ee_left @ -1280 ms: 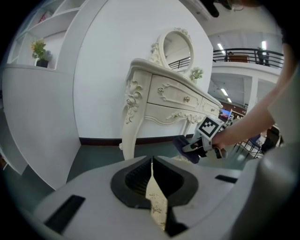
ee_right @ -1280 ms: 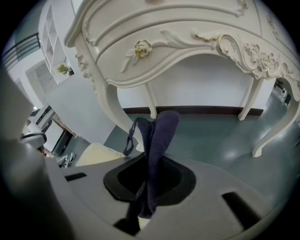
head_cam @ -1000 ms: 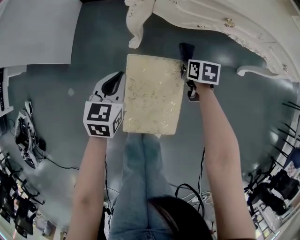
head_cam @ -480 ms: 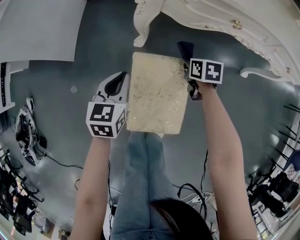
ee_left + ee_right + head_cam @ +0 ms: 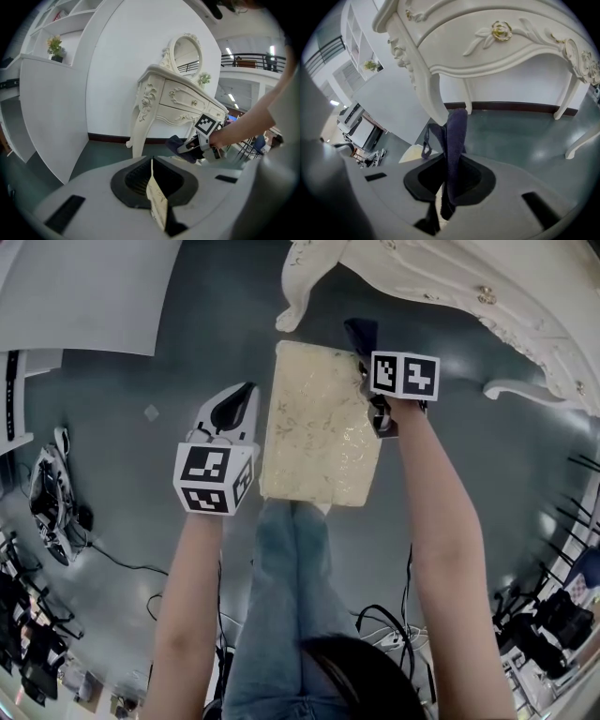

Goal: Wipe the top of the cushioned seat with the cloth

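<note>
Listing by size. White carved dressing table (image 5: 469, 282): beyond the seat, untouched. Cushioned seat (image 5: 322, 423): cream, gold-patterned, top bare. My left gripper (image 5: 234, 401): jaws closed on a thin cream patterned edge, apparently the seat's cover, steadying it. My right gripper (image 5: 367, 357): jaws clamped on the dark blue cloth (image 5: 361, 334), at the seat's far right corner. Step, I judge: wipe just starting. Next: lay the cloth flat and draw it across the top.

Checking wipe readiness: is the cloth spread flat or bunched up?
Bunched. The dark blue cloth stands as a narrow gathered strip clamped in the right gripper, not spread on the cushioned seat.
</note>
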`<state>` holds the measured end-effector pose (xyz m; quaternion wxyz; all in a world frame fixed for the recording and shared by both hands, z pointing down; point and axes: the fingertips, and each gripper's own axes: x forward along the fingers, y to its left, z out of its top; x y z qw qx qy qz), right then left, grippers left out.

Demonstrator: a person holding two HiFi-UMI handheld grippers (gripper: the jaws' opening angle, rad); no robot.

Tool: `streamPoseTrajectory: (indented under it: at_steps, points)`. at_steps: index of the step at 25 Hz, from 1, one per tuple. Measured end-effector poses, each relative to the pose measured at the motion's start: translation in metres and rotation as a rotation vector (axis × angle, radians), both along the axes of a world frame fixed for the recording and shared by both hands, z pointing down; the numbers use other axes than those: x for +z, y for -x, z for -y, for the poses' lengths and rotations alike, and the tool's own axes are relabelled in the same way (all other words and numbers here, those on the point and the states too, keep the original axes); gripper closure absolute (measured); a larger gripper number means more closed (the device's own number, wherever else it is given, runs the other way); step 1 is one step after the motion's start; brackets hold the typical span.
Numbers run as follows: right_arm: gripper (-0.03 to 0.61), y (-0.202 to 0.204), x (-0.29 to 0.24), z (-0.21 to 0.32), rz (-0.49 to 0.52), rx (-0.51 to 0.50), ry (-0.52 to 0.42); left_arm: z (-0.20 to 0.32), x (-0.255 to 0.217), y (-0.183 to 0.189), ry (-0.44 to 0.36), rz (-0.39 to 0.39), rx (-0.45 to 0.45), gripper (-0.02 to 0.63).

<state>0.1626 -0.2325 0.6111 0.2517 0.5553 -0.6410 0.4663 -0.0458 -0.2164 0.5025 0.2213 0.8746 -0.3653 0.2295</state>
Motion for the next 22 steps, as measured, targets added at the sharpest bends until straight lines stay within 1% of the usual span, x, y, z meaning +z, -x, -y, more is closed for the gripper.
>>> streamPoseTrajectory:
  at_steps: [7,13,19,22]
  points:
    - [0.546,0.023,0.0,0.009,0.015,-0.033,-0.002,0.0,-0.002,0.012,-0.004,-0.004,-0.018,0.603]
    - [0.546,0.05,-0.001,0.019,0.028,-0.08,0.0,0.001,-0.003,0.022,-0.004,-0.005,-0.033,0.603]
    - [0.546,0.07,0.0,0.027,0.03,-0.117,0.002,-0.001,0.0,0.03,-0.006,0.008,-0.021,0.603]
    - [0.546,0.08,0.0,0.031,0.029,-0.137,0.0,0.0,0.0,0.035,-0.006,0.006,-0.029,0.603]
